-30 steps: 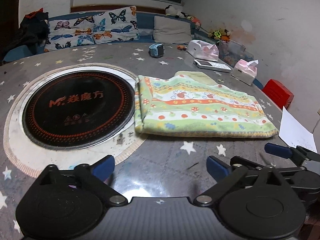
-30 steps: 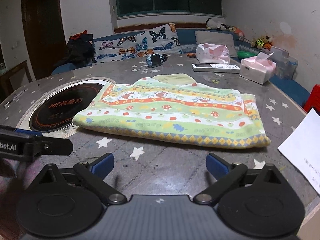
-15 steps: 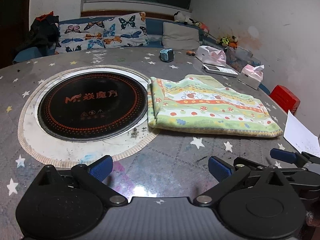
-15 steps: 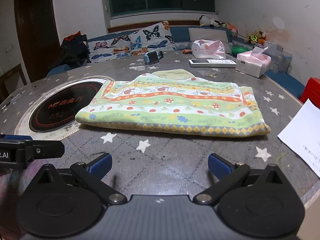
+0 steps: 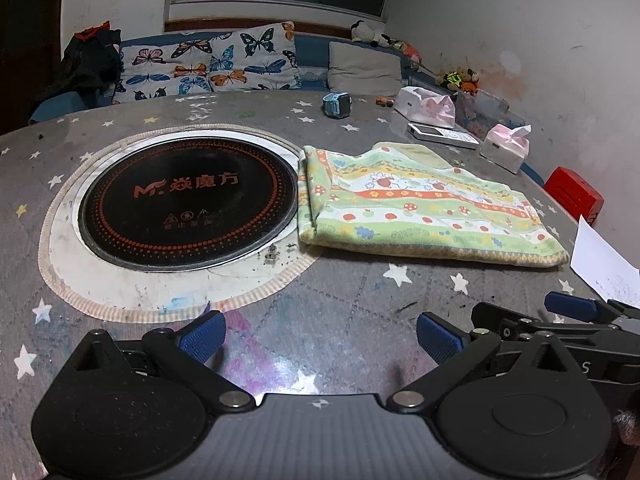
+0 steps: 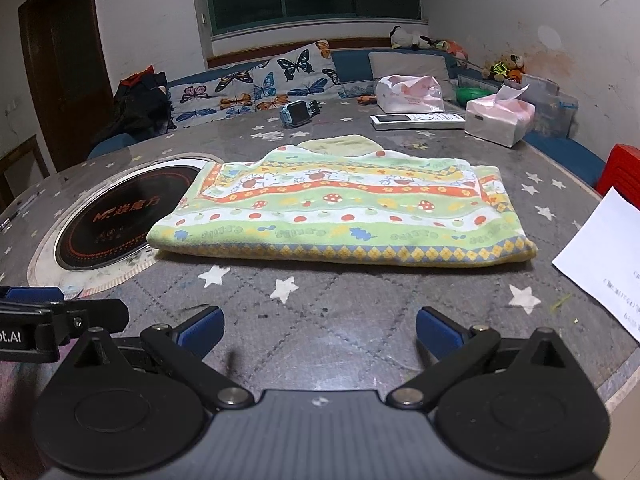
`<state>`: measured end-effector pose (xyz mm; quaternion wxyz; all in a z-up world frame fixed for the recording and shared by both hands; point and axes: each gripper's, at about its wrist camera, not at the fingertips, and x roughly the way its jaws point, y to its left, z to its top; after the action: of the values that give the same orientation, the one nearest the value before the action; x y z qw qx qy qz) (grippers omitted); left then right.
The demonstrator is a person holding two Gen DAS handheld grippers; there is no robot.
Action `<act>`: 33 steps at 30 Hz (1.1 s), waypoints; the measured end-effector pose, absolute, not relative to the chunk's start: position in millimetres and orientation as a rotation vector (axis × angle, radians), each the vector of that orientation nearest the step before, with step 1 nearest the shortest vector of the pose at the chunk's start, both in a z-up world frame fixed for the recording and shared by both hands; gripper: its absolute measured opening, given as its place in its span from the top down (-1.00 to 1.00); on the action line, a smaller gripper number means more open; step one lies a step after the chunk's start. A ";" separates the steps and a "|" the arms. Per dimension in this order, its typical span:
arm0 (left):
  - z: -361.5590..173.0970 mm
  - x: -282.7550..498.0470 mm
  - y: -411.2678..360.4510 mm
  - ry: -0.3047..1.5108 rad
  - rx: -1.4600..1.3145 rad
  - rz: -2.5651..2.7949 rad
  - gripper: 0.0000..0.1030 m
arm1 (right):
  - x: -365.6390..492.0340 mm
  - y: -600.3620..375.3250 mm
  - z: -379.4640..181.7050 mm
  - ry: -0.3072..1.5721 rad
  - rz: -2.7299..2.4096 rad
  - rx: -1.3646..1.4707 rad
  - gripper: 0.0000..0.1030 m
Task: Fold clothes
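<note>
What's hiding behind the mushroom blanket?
A plain yellow-green piece of cloth pokes out behind the folded mushroom blanket. Only its rounded edge shows; the rest is covered, so I cannot tell what it is.

Colours on the star-print table

We see a grey table cover point(image 6: 360, 320) dotted with white stars. On it lies a pale green cloth point(image 6: 344, 216) banded in orange, yellow and white, with red mushrooms and a yellow-blue diamond border. Left of the cloth, a black cooktop point(image 5: 188, 204) carries orange dotted rings and lettering
</note>
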<state>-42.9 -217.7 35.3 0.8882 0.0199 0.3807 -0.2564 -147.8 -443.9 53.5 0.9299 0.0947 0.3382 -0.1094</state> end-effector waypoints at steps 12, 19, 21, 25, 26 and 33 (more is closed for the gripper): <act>34.5 -45.1 -219.2 0.794 0.046 -0.535 -1.00 | -146.6 -442.1 52.6 0.696 -0.222 0.197 -1.00; 34.2 -45.8 -221.3 0.797 0.048 -0.538 -1.00 | -145.9 -441.8 52.0 0.699 -0.222 0.200 -1.00; 34.0 -45.8 -221.8 0.797 0.050 -0.538 -1.00 | -145.8 -441.9 51.8 0.699 -0.223 0.201 -1.00; 34.1 -45.9 -222.4 0.798 0.048 -0.540 -1.00 | -145.7 -442.4 51.5 0.700 -0.224 0.202 -1.00; 34.1 -45.9 -222.6 0.798 0.048 -0.540 -1.00 | -145.7 -442.6 51.5 0.700 -0.223 0.203 -1.00; 34.0 -44.4 -222.1 0.803 0.039 -0.535 -1.00 | -145.0 -442.5 50.4 0.701 -0.222 0.206 -1.00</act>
<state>-44.4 -222.1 34.0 0.8858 0.0186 0.3859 -0.2572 -145.0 -442.5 50.4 0.9279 0.1004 0.3422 -0.1085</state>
